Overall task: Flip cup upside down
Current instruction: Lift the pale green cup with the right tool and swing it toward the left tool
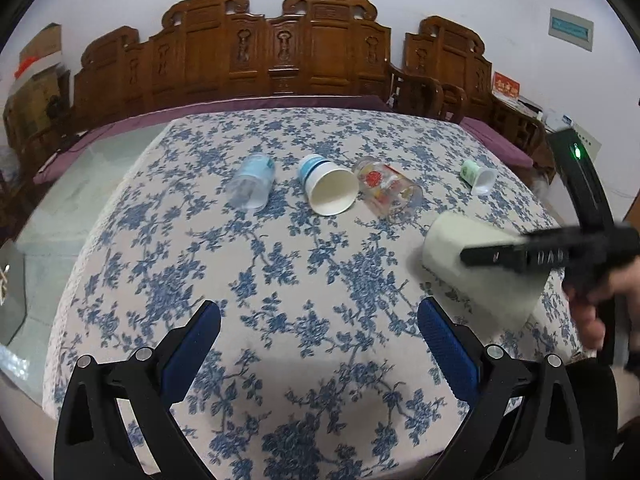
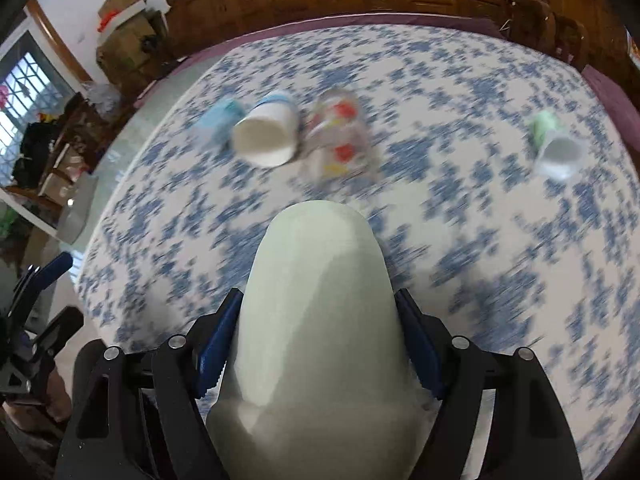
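- Five cups in all: four lying on their sides in a far row on the floral tablecloth (image 1: 280, 280) — clear plastic cup (image 1: 252, 180), white paper cup (image 1: 330, 188), printed glass (image 1: 388, 190), small green cup (image 1: 478, 176).
- Fifth, a pale green cup (image 2: 316, 320), clamped by right gripper (image 2: 320, 340), blue pads (image 2: 218, 340) pressing both walls; lifted near right, tilted.
- Left gripper (image 1: 320, 344) spread apart, holding nothing, low over near cloth.
- Judged mid-flip: rotation under way, frames blurred.
- Next: roll wrist till rim faces down, lower onto bare cloth, release.

Pale green cup (image 2: 320, 320), blue-padded black fingers (image 2: 218, 344), white tablecloth (image 1: 280, 280) patterned with blue flowers
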Demonstrator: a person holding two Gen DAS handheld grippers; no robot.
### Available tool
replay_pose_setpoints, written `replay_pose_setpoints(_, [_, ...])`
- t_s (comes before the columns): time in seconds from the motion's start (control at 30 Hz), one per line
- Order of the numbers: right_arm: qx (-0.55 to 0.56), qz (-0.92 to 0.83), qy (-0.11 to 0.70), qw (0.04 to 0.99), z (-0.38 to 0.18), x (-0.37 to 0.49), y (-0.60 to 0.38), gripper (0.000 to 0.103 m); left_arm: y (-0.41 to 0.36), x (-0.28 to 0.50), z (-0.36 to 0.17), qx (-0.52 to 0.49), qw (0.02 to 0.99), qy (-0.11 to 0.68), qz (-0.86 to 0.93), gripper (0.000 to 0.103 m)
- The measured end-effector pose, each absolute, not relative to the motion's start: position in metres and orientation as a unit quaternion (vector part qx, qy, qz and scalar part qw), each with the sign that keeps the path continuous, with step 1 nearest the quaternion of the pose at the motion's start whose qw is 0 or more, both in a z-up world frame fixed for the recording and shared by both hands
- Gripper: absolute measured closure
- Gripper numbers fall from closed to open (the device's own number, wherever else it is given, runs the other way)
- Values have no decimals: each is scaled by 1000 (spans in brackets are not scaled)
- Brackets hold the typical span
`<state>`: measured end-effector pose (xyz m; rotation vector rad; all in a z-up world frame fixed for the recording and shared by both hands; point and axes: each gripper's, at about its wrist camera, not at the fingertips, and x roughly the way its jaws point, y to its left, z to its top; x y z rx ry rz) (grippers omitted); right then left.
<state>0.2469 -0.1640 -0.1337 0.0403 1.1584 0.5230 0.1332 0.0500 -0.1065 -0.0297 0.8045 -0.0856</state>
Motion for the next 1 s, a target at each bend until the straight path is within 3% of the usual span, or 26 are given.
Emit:
replay_pose_setpoints(0.43, [-13, 239, 526, 816, -153, 222, -113, 24, 72, 124, -105, -19, 919, 393, -16, 8])
replay_pose_setpoints(0.73, [12, 237, 426, 873, -110, 188, -152, 24, 59, 129, -97, -8, 919, 394, -20, 8])
replay_pose_setpoints(1.0, [0, 162, 331, 930, -91, 150, -210, 10, 21, 151, -94, 9, 911, 410, -43, 8])
